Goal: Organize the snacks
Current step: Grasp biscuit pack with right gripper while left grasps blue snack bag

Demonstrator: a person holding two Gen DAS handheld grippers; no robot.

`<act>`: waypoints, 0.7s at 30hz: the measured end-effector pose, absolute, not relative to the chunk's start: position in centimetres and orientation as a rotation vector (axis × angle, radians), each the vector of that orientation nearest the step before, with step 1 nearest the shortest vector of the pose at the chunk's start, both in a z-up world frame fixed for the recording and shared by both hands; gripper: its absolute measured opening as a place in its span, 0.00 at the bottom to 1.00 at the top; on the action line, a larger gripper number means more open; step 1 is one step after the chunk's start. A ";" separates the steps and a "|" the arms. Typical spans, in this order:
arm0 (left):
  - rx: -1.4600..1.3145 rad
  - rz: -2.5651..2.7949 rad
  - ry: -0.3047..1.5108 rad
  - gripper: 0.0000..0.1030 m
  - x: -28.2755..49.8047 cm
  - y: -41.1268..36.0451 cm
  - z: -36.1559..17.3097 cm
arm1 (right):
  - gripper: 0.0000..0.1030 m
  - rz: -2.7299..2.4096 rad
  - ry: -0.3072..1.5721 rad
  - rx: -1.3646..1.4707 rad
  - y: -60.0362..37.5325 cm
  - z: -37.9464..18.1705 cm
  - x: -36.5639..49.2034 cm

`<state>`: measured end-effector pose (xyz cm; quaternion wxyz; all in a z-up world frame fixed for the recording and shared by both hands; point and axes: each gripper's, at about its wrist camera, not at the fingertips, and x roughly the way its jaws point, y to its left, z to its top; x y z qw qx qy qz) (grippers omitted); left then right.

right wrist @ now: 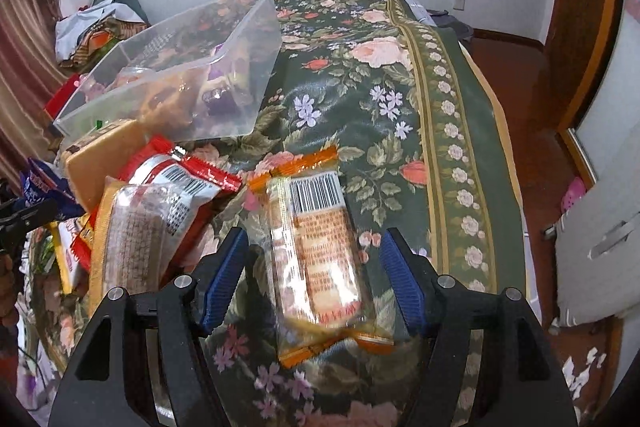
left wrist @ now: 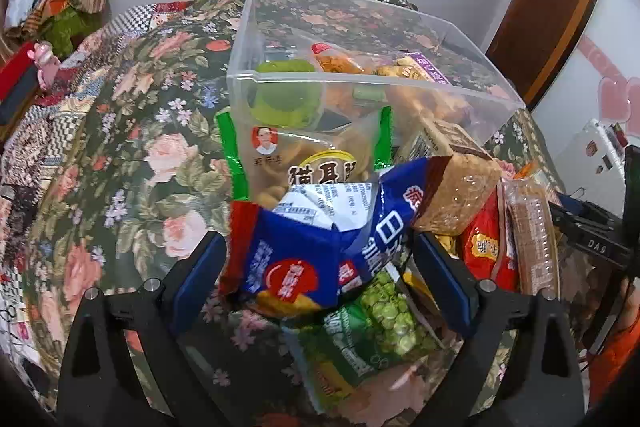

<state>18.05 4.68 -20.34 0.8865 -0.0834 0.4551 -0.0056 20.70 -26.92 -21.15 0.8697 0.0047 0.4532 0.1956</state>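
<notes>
A clear plastic bin (left wrist: 372, 83) holding several snacks sits on the floral tablecloth (left wrist: 132, 131); it also shows in the right wrist view (right wrist: 248, 39). My left gripper (left wrist: 320, 255) is open, its fingers on either side of a crumpled blue snack packet (left wrist: 296, 255) atop a pile of snacks. My right gripper (right wrist: 314, 267) is open, its fingers straddling an orange-edged clear cracker packet (right wrist: 316, 259) that lies on the cloth.
Around the blue packet lie a green-edged bag (left wrist: 304, 155), a green pea packet (left wrist: 380, 323), a tan cake block (left wrist: 456, 191) and red packets (right wrist: 176, 179). The table's right edge (right wrist: 516, 187) drops to the floor. Clutter (left wrist: 56, 7) lies at far left.
</notes>
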 end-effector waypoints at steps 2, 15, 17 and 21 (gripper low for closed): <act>-0.189 -0.014 0.932 0.93 18.0 4.7 -20.4 | 0.63 0.412 0.943 0.008 -26.8 -21.1 20.7; -0.157 -0.019 0.876 0.59 16.4 4.8 -19.8 | 0.31 0.421 0.926 0.028 -26.7 -20.9 19.9; -0.159 -0.021 0.869 0.53 16.1 4.9 -19.5 | 0.31 0.418 0.910 0.025 -26.6 -20.5 19.5; -0.136 -0.017 0.833 0.51 15.2 5.0 -18.4 | 0.31 0.422 0.875 0.033 -26.5 -19.3 19.1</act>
